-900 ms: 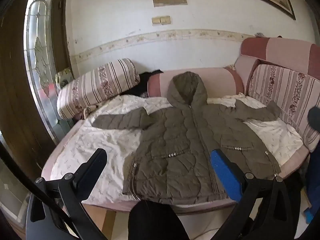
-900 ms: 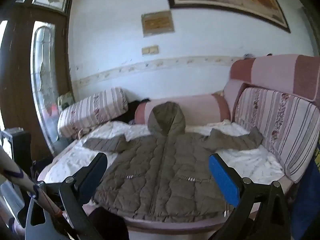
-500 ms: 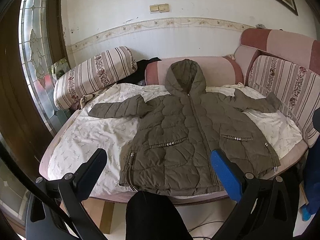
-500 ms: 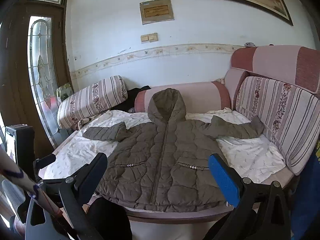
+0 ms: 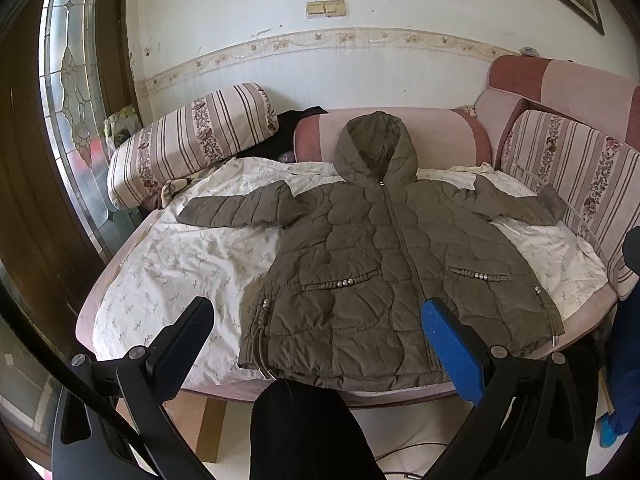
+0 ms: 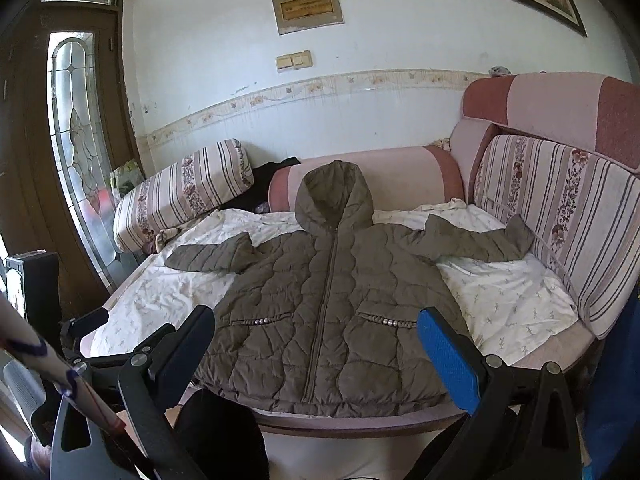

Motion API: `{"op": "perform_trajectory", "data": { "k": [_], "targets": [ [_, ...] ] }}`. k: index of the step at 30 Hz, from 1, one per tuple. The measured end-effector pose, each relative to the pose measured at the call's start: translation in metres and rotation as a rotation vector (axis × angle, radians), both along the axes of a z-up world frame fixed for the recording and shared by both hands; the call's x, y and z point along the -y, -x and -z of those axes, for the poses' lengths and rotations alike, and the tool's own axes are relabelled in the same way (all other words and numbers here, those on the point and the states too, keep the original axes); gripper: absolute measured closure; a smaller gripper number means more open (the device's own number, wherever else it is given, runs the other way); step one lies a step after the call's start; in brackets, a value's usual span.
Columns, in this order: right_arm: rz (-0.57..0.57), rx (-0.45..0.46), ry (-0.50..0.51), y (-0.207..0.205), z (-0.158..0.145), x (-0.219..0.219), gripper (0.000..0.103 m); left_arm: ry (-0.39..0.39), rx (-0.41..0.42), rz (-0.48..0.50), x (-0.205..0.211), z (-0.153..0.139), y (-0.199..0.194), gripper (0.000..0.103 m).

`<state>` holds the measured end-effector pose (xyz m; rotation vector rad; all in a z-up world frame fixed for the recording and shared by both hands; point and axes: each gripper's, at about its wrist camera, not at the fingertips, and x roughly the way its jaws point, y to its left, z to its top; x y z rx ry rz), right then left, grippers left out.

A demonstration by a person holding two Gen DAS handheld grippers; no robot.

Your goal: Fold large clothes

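An olive quilted hooded jacket [image 5: 384, 264] [image 6: 332, 312] lies flat and zipped on a white sheet [image 5: 172, 264] [image 6: 508, 304] over a pink sofa bed, sleeves spread to both sides, hood against the back bolster. My left gripper [image 5: 318, 324] hovers open in front of the jacket's hem, holding nothing. My right gripper [image 6: 316, 336] is also open and empty, short of the bed's front edge. The left gripper's black fingers [image 6: 86, 318] show at the left of the right wrist view.
A striped bolster [image 5: 192, 144] lies at the back left, striped sofa cushions [image 5: 576, 176] line the right. A wooden door with leaded glass [image 5: 68, 92] stands left. Something dark [image 5: 304, 432] sits low between the fingers. A black box [image 6: 36, 280] stands far left.
Both views have tilted down and shifted slightly, so the bed and jacket sit higher and fuller in frame. Both grippers stay open; the jacket has not moved.
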<state>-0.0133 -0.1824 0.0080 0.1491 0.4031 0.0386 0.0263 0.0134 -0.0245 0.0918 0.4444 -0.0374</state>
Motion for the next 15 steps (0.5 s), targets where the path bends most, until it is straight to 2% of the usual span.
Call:
{"op": "perform_trajectory", "data": {
  "k": [7, 13, 15],
  "targets": [
    [-0.014, -0.027, 0.027, -0.014, 0.008, 0.0, 0.0, 0.017, -0.089, -0.012, -0.001, 0.001, -0.008, 0.0],
    [-0.023, -0.115, 0.047, -0.027, 0.01, -0.006, 0.0, 0.054, -0.141, -0.027, -0.002, 0.004, -0.022, 0.0],
    [-0.022, -0.145, 0.05, -0.031, 0.011, -0.006, 0.0, 0.035, -0.146, -0.027, -0.002, 0.008, -0.027, 0.0]
  ]
}}
